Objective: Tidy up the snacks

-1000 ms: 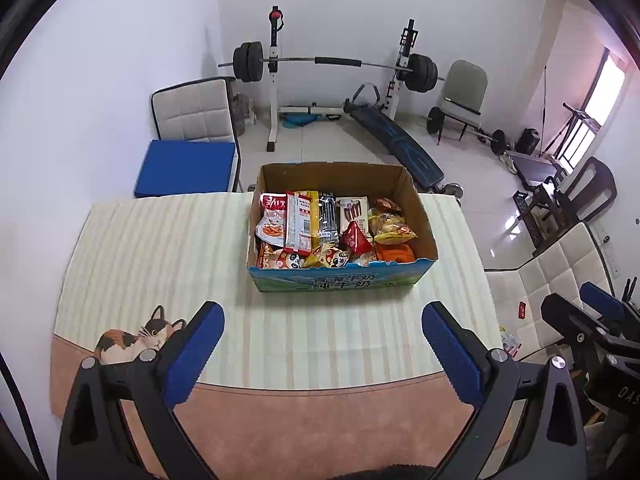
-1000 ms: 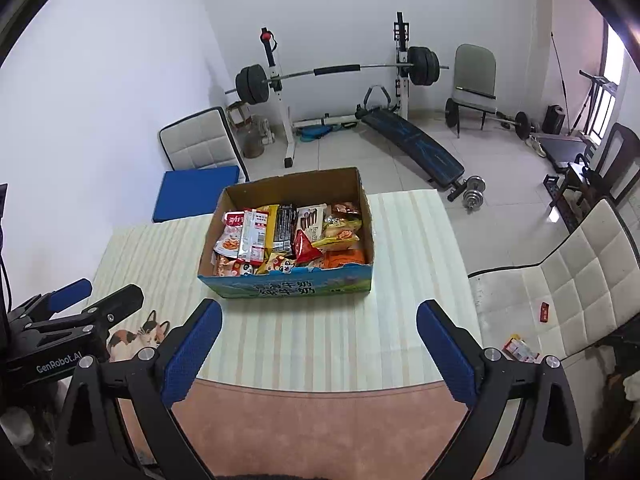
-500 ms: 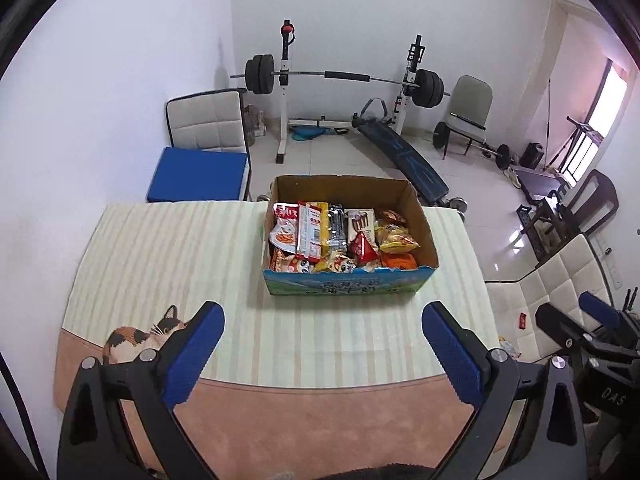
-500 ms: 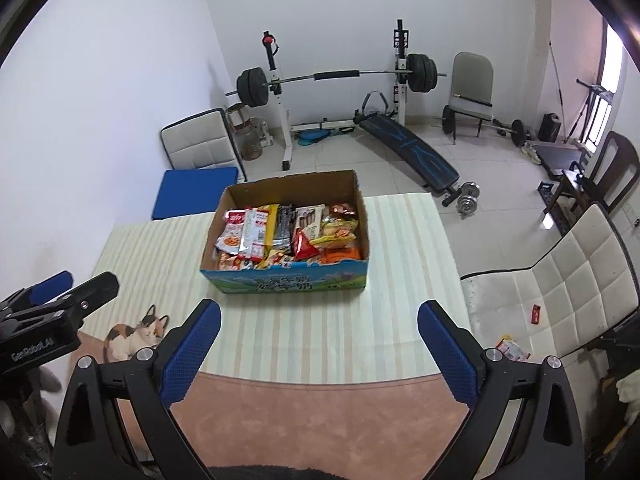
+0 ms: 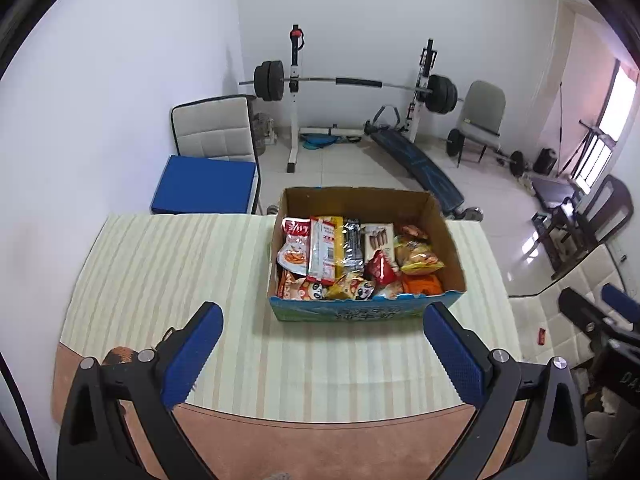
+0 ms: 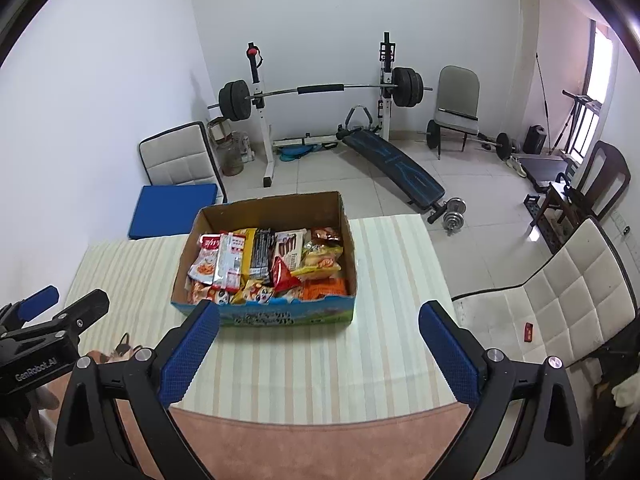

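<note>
Left wrist view: snack box lying ahead, right of left gripper.
Right gripper: centring on box, nearer.
Fingers: both pairs spreading wide, holding nothing.

An open cardboard box with a blue printed front stands upright on the striped bench, toward its far side. It is packed full of snack packets: red-and-white pouches at the left, a yellow and a dark one in the middle, a red triangular bag, and orange packs at the right.
</note>
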{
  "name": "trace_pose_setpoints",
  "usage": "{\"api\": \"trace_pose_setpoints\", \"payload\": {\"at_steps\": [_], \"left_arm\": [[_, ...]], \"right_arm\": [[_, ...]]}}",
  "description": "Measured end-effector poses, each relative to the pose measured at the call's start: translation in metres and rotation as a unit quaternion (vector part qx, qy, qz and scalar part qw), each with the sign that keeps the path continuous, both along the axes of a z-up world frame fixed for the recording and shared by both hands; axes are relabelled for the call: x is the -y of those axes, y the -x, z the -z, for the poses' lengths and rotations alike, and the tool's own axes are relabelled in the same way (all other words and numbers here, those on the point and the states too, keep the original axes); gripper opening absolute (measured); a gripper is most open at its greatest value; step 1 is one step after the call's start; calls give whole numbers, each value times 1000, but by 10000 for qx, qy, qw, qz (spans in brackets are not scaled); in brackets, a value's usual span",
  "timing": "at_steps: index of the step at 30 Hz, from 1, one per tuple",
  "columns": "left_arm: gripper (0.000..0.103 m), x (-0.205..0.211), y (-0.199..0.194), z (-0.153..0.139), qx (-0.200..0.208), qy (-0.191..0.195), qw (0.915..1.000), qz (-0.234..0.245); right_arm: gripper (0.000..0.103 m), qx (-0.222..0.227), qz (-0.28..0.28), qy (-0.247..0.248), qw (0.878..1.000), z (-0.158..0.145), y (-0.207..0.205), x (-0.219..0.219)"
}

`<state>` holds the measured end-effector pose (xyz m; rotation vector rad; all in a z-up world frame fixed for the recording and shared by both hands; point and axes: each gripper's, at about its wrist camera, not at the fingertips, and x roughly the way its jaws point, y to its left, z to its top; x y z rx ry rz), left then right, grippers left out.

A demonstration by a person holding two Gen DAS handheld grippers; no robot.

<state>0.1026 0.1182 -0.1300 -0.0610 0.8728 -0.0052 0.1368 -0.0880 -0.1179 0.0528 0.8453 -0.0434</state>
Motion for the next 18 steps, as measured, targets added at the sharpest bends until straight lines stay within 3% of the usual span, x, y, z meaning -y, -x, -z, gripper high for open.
{"api": "trace_pose_setpoints", "payload": {"at_steps": [18], "left_arm": [[103, 8, -43, 21, -32, -99, 9999, -24]], "right_arm": [[102, 24, 149, 166, 9997, 24, -53, 12]]}}
